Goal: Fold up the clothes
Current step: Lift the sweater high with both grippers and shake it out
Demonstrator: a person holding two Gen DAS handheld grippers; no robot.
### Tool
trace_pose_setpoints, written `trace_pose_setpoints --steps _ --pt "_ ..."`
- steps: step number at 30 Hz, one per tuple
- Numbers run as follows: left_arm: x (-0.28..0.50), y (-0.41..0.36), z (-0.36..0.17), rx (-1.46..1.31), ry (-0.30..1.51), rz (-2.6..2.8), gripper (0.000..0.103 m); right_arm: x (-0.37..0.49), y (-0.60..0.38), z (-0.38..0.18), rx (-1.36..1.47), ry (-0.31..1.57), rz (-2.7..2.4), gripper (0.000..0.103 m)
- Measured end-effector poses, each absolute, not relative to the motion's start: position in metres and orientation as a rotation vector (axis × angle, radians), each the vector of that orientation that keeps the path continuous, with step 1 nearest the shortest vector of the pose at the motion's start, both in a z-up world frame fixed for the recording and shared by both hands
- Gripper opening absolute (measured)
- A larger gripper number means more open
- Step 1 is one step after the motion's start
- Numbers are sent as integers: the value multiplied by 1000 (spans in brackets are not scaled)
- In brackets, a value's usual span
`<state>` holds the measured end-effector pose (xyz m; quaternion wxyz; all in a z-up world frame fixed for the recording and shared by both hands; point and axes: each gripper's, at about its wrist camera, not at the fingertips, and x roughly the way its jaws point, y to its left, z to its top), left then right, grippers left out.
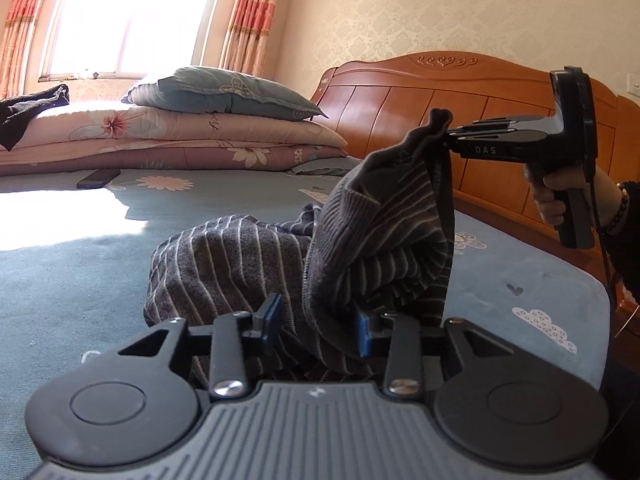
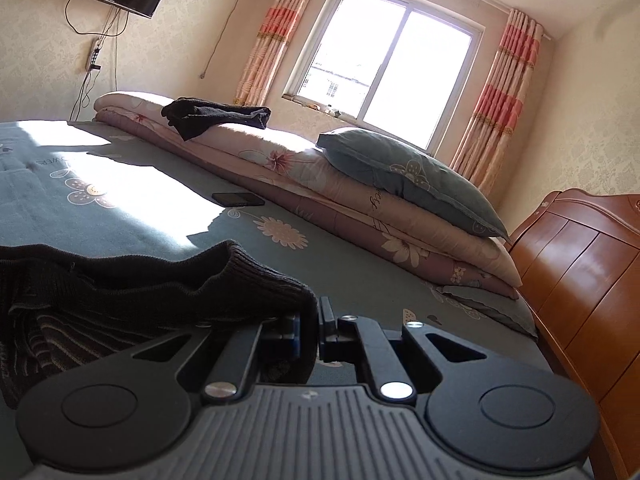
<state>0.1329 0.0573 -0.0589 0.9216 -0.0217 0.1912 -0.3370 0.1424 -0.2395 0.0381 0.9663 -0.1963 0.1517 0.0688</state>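
A grey sweater with thin pale stripes (image 1: 224, 264) lies bunched on the bed. In the left wrist view my left gripper (image 1: 319, 324) sits low against it. Its blue pads (image 1: 274, 316) stand apart, with a loose fold of the sweater between them. My right gripper (image 1: 448, 134), held by a hand (image 1: 552, 200), is shut on the sweater's ribbed edge and holds that part up above the bed. In the right wrist view the right gripper (image 2: 309, 330) has its pads closed on the dark ribbed hem (image 2: 240, 272), and the rest of the sweater trails off to the left.
The bed has a teal flowered sheet (image 1: 80, 280). Folded pink quilts (image 1: 180, 128) with a teal pillow (image 1: 224, 92) lie along its far side. A black garment (image 2: 212, 116) rests on the quilts and a phone (image 2: 238, 199) lies on the sheet. The wooden headboard (image 1: 400, 104) is at the right.
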Motion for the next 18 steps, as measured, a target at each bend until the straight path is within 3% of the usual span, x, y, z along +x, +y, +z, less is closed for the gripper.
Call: trace_pose_setpoints --steps 8,13,15,18 --pt "135 57 -36 -134 276 -758 43 120 -257 81 -346 246 144 8" --pt "144 45 -37 -74 305 -759 39 109 -261 98 -336 229 154 8" --pt "142 49 -33 -99 296 -782 22 109 -261 97 -343 240 155 8" --pt "134 55 -26 -80 276 -761 8 112 -261 84 -355 290 169 8"
